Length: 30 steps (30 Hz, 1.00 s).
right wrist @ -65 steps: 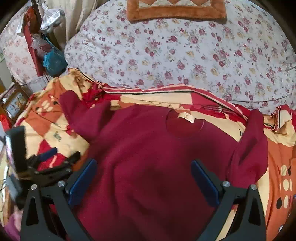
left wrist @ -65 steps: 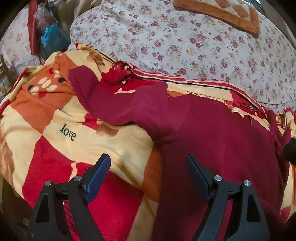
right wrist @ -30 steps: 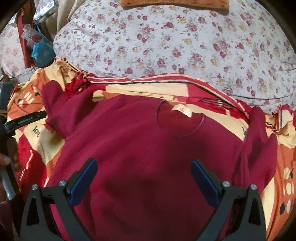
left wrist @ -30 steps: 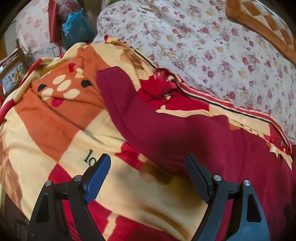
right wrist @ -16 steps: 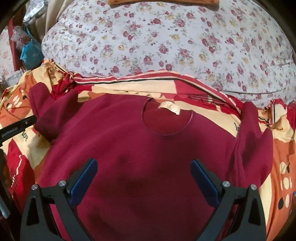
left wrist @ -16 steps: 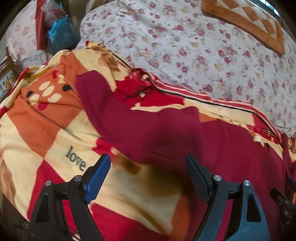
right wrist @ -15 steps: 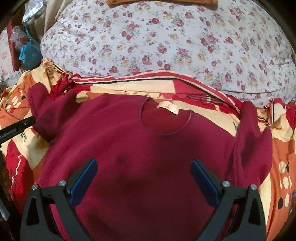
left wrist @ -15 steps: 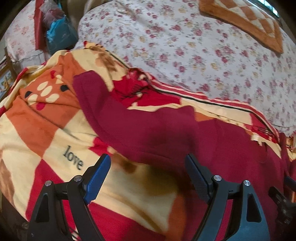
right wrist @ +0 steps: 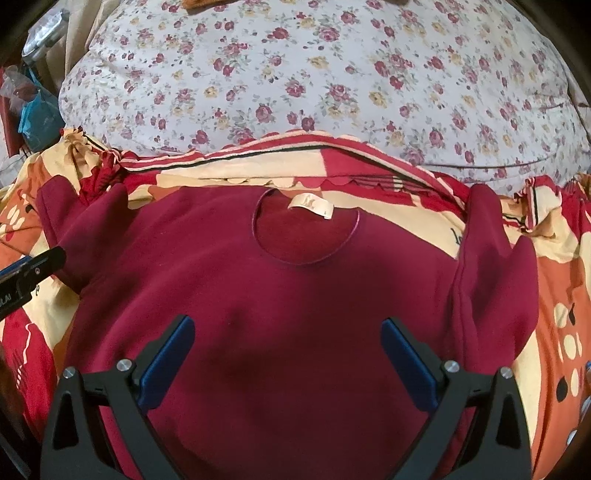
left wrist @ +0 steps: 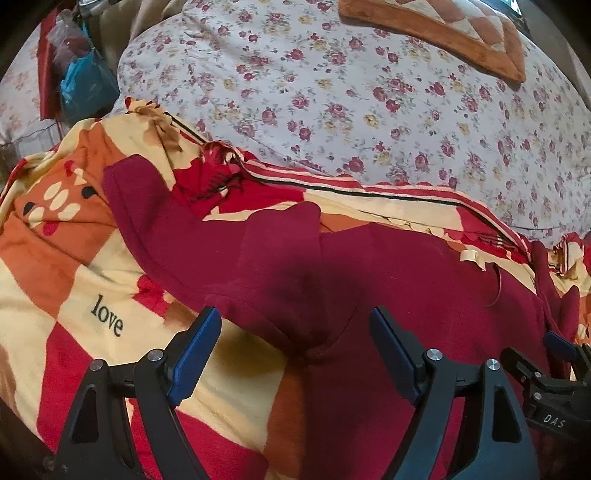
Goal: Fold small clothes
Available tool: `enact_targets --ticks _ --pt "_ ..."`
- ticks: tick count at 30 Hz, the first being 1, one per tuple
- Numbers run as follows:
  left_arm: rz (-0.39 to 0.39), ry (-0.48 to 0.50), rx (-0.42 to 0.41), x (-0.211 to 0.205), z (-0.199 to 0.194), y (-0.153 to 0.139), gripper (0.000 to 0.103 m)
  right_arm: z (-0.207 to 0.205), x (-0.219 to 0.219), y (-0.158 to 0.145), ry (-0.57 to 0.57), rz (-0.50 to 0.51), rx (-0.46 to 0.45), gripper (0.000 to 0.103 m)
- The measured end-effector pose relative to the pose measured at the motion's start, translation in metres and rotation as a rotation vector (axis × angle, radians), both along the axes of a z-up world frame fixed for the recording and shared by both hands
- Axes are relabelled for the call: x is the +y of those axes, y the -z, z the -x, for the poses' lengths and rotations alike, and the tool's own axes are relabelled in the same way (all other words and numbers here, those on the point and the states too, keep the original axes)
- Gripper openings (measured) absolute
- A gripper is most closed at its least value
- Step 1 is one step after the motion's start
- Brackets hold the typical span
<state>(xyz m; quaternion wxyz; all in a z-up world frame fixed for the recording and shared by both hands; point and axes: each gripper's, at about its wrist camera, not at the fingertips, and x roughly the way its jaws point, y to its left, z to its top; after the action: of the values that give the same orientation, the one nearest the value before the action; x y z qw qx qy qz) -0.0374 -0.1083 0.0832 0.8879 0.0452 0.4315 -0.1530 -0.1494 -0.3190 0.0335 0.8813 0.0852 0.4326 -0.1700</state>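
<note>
Left wrist view: the left gripper [left wrist: 295,343] has its jaws spread wide, with nothing between the blue pads. It hangs above the armpit area of a dark red sweater [left wrist: 388,288], where the garment's left-side sleeve [left wrist: 177,225] meets the body. That sleeve runs up and to the left across a patterned blanket [left wrist: 66,266] — orange, cream and red squares, with the word "love" [left wrist: 107,319] printed on a cream patch. Beyond the blanket lies a floral quilt [left wrist: 369,103], with an orange-bordered cushion [left wrist: 443,33] on its far part. A blue bag [left wrist: 85,88] sits at upper left, past the bed's edge. The right gripper's tip [left wrist: 554,369] shows at the lower right edge of this view.

Right wrist view: the right gripper [right wrist: 288,358] is likewise fully open and holds nothing; its pads stand apart over the chest of the sweater [right wrist: 295,314]. The sweater lies spread flat on the blanket [right wrist: 561,295], front up, with the round neckline [right wrist: 306,236] toward the floral quilt [right wrist: 332,74] and a cream label [right wrist: 310,205] showing inside the collar. The right-side sleeve [right wrist: 495,277] is bunched upward beside the body — its cuff points toward the quilt. The left-side sleeve [right wrist: 74,221] lies out to the left, and part of the left gripper [right wrist: 29,273] enters from the left edge just beside it.
</note>
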Motion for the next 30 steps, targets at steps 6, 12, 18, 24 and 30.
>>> enact_targets --ticks 6,12,18,24,30 --pt "0.007 -0.028 0.004 0.010 -0.005 0.001 0.064 -0.001 -0.001 0.002 0.000 -0.003 0.009 0.103" --pt "0.004 -0.088 -0.005 0.039 -0.024 -0.002 0.064 -0.003 0.000 0.003 -0.011 -0.005 0.011 0.103" --pt "-0.061 -0.265 -0.075 0.090 -0.068 -0.005 0.064 -0.002 0.002 0.003 -0.029 -0.021 0.006 0.103" --pt "-0.036 -0.343 -0.102 0.134 -0.133 -0.005 0.062 -0.003 0.011 0.003 -0.066 -0.024 0.010 0.103" --pt "0.014 -0.408 -0.028 0.159 -0.190 0.016 0.041 -0.002 0.016 0.003 -0.094 -0.038 0.009 0.103"
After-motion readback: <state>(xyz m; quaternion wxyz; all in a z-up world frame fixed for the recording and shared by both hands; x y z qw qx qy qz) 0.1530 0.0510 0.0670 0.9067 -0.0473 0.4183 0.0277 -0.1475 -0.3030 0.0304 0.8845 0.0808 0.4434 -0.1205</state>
